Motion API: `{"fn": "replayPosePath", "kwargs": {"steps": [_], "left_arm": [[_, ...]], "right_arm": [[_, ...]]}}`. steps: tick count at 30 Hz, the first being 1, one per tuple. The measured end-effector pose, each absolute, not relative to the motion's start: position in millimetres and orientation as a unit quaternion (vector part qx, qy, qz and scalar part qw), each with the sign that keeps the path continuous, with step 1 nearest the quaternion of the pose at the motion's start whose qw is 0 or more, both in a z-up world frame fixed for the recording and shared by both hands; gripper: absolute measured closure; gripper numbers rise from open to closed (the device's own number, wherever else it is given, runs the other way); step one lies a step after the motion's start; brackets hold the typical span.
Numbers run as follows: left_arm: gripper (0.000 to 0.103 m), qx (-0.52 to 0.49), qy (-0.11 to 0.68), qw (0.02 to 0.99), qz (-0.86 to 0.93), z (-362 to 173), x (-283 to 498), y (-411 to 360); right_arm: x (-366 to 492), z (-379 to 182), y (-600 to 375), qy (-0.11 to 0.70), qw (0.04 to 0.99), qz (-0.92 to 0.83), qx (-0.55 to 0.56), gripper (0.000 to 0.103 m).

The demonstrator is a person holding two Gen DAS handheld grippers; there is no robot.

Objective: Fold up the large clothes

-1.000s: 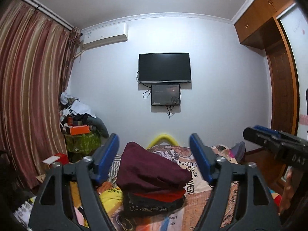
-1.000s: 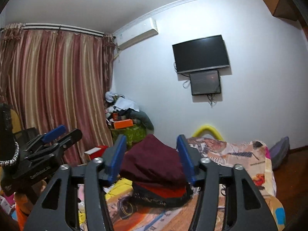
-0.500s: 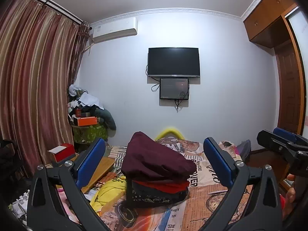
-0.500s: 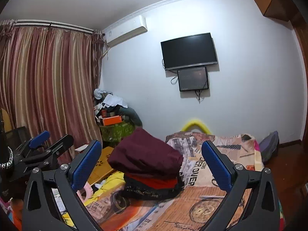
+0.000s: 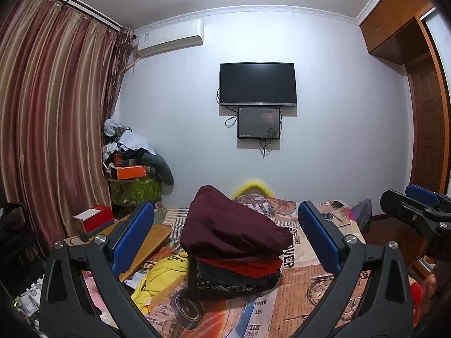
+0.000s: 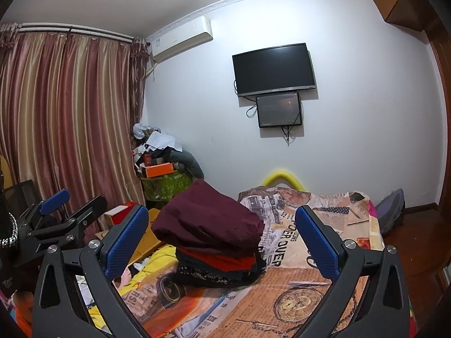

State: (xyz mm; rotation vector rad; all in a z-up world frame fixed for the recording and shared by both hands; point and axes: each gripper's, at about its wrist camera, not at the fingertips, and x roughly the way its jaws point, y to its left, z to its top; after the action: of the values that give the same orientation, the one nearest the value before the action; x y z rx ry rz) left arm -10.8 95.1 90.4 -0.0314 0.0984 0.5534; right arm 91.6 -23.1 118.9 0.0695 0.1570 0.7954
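A folded maroon garment [image 5: 231, 228] tops a stack of folded clothes, with a red one [image 5: 242, 266] and dark patterned ones below, on the bed's printed cover [image 5: 304, 284]. It also shows in the right wrist view [image 6: 208, 219]. My left gripper [image 5: 225, 242] is open and empty, held back from the stack with its jaws wide apart. My right gripper [image 6: 222, 239] is open and empty too, also short of the stack. Each gripper shows at the edge of the other's view.
A yellow garment [image 5: 157, 278] lies loose left of the stack. A wooden board [image 5: 146, 242] and a red box [image 5: 93, 219] sit by the bed's left side. A cluttered pile [image 5: 129, 163] stands in the corner by the curtain. A purple bag [image 6: 391, 211] lies far right.
Both grippers have opened wide and pulled back from the stack. The maroon garment now rests free on top of the pile.
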Motion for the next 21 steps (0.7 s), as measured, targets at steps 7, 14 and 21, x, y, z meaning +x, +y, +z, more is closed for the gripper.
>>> {"fn": "replayPosePath", "kwargs": {"steps": [7,14,21], "left_arm": [[0.001,-0.019,0.055,0.961,0.272,87.6,-6.8,98.6],[0.001,-0.019,0.058,0.961,0.271,85.3,-5.1,99.5],[0.001,-0.021,0.061,0.962,0.267,82.9,-2.1,100.4]], "right_arm": [[93.9,120.2,-21.1,0.086,0.918,0.386,0.029,0.0],[95.5,118.9,-22.3,0.09,0.918,0.385,0.029,0.0],[96.7,117.1,-22.2,0.094,0.919,0.383,0.025,0.0]]}}
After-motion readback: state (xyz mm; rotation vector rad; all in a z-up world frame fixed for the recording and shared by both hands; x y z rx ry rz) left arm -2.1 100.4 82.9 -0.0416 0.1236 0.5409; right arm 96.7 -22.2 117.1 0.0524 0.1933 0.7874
